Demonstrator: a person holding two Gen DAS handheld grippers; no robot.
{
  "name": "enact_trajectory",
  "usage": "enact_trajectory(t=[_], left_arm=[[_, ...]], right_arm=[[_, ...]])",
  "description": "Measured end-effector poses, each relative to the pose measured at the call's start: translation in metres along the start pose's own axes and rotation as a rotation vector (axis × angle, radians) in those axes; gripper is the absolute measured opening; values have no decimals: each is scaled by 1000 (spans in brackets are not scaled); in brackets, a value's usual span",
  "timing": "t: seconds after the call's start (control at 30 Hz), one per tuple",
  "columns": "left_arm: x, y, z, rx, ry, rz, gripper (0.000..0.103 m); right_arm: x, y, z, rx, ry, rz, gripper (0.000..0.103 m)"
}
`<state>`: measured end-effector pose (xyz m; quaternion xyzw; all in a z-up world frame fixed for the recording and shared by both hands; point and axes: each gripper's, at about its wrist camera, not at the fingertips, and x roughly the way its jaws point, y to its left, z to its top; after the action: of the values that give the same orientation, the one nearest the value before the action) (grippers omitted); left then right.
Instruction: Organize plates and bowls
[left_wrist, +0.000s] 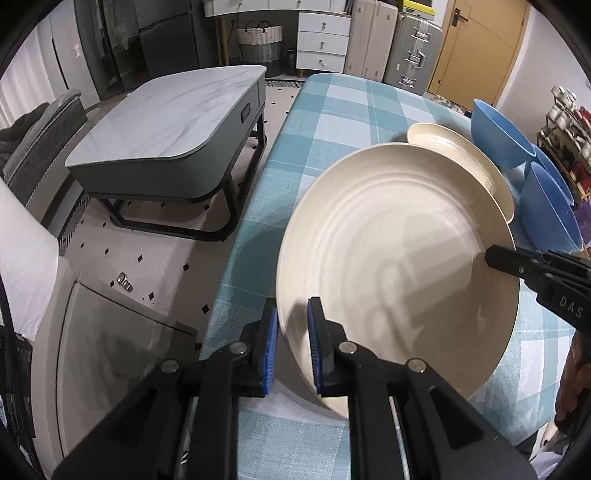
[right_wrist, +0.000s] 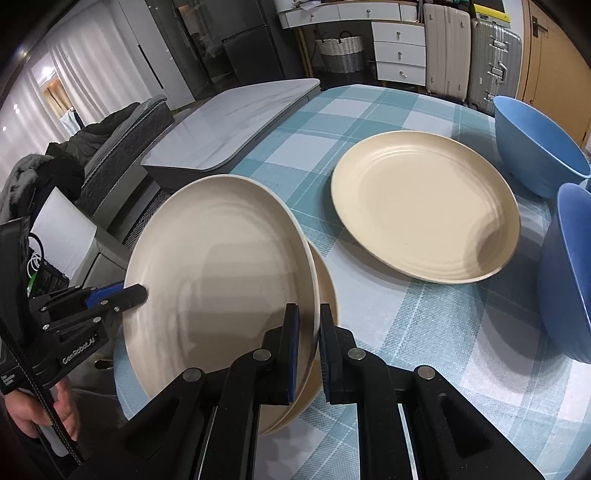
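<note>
A cream plate (right_wrist: 221, 280) is held up off the desk (right_wrist: 443, 332), tilted, with both tools on it at once. The right gripper (right_wrist: 308, 354) has its blue-padded fingers (right_wrist: 293, 354) closed on the plate's near rim, which passes between them; a second cream plate (right_wrist: 327, 295) sits just behind the first, its edge also between those fingers (whether the two plates touch I cannot tell). The left gripper (left_wrist: 291, 354) bites the opposite rim, the edge running between its fingers (left_wrist: 316, 354), one pad under the plate and one over.

Beyond the right fingers and a little to their right, another cream plate (right_wrist: 424, 206) lies flat on the checked blue-and-white cloth of the desk. Further right stand two blue bowls, the far one (right_wrist: 535, 147) just past that flat plate, the near one (right_wrist: 569, 280) beside the fingers' right side.

To the left of both tools, off the desk, a grey marble-topped coffee table (left_wrist: 166, 122) stands on the tiled floor (left_wrist: 155, 266). Well beyond are white drawers (right_wrist: 399, 51), a woven basket (right_wrist: 340, 51) and suitcases (right_wrist: 469, 55).
</note>
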<state>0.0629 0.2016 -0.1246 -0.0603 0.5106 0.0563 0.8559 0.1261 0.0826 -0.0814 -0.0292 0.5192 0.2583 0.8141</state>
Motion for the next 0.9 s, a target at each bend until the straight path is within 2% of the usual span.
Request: enact_trajectory(t=[0.37, 0.67, 0.9], left_arm=[[2, 2, 2, -12, -5, -26, 13], [1, -5, 0, 12, -8, -41, 13], [0, 5, 0, -25, -13, -45, 13]], right_arm=[[2, 7, -3, -66, -24, -63, 11], [11, 11, -8, -89, 0, -79, 11], [15, 22, -16, -188, 12, -160, 11]])
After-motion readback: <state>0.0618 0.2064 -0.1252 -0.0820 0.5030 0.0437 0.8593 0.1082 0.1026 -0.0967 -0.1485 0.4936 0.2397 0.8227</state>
